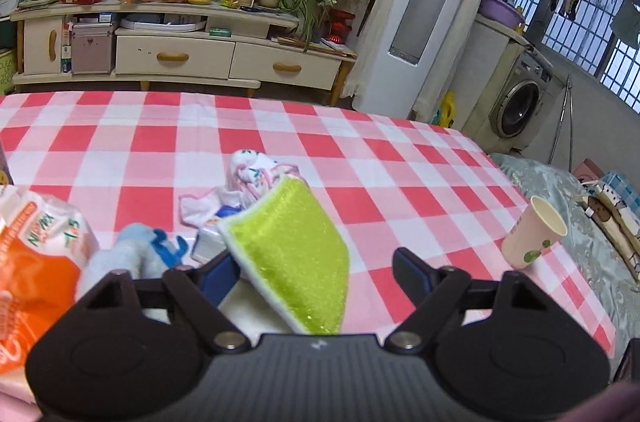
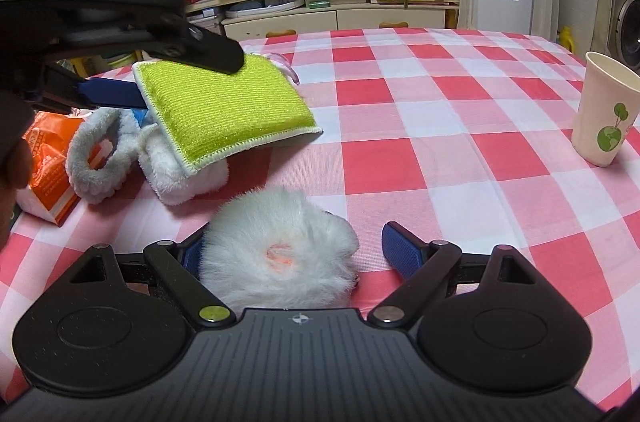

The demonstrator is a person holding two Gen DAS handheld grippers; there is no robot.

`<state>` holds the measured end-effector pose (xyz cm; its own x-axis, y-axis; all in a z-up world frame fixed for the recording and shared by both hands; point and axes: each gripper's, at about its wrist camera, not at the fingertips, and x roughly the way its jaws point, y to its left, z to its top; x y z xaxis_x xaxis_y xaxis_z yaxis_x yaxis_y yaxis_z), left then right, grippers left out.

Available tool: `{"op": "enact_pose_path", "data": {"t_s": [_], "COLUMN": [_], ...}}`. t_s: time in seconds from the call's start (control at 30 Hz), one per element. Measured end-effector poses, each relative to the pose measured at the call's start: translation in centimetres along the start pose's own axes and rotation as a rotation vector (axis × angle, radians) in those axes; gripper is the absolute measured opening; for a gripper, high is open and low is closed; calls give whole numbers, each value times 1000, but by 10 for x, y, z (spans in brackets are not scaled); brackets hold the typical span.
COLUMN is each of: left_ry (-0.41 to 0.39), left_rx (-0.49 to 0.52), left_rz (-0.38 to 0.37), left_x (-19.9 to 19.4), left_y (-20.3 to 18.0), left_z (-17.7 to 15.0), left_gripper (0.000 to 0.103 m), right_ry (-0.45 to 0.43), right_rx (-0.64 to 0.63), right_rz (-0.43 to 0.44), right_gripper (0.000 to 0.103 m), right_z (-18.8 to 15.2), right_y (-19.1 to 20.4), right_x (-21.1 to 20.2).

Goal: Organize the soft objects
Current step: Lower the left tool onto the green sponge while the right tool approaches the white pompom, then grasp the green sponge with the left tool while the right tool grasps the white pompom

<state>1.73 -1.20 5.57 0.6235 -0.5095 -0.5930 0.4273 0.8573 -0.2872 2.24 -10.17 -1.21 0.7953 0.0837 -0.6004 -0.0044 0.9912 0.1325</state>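
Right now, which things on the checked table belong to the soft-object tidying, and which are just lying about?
Part of the job:
- green scrubbing pad
- white fluffy pom-pom
- white plush loop
- patterned cloth bundle
- light blue plush toy

Just lying about:
- paper cup
- orange plastic packet

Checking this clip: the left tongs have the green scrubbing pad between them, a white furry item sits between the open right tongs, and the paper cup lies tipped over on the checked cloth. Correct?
Not quite. The paper cup stands upright on the checked cloth, as the right wrist view shows. The green scrubbing pad and the white furry item are as you describe.
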Motion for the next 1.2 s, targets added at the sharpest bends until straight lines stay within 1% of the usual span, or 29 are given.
{"op": "enact_pose_path", "data": {"t_s": [0.07,0.1,0.23,0.5,0.53,0.6,0.63,0.67,0.7,0.8,1.0,1.2], "left_ry": [2,4,8,21,22,26,27,28,30,42,19,-22], "left_rx": [9,11,-10,-25,-32,-49,-56,-60,-63,-81,-81,-45], "left_rz": [9,13,34,28,27,26,28,33,38,41,48,62], "left_x": [3,5,12,28,30,35,37,39,41,44,37,19], "left_y": [-4,-4,-3,-12,-12,-12,-12,-12,-13,-11,-11,-12], "left_z": [-2,-3,-5,-8,-8,-9,-9,-10,-11,-12,-14,-12], "left_gripper": [67,64,63,63,63,62,61,50,38,30,22,19], "right_ry": [0,1,7,4,3,-2,-4,-7,-8,-9,-8,-11], "right_rx": [-5,-6,1,-4,-5,-12,-13,-12,-12,-11,6,27], "right_rz": [-1,-1,6,4,1,-6,-10,-11,-12,-13,-9,-14], "right_gripper": [103,103,103,103,101,89,86,79,74,70,67,64], "right_z": [0,0,1,0,-1,-1,-1,-1,-1,-1,0,1], "right_y": [0,0,-1,-3,-4,-4,-4,-4,-5,-5,-9,-13], "right_x": [0,0,0,-1,-1,-3,-3,-4,-4,-4,-5,-6]}}
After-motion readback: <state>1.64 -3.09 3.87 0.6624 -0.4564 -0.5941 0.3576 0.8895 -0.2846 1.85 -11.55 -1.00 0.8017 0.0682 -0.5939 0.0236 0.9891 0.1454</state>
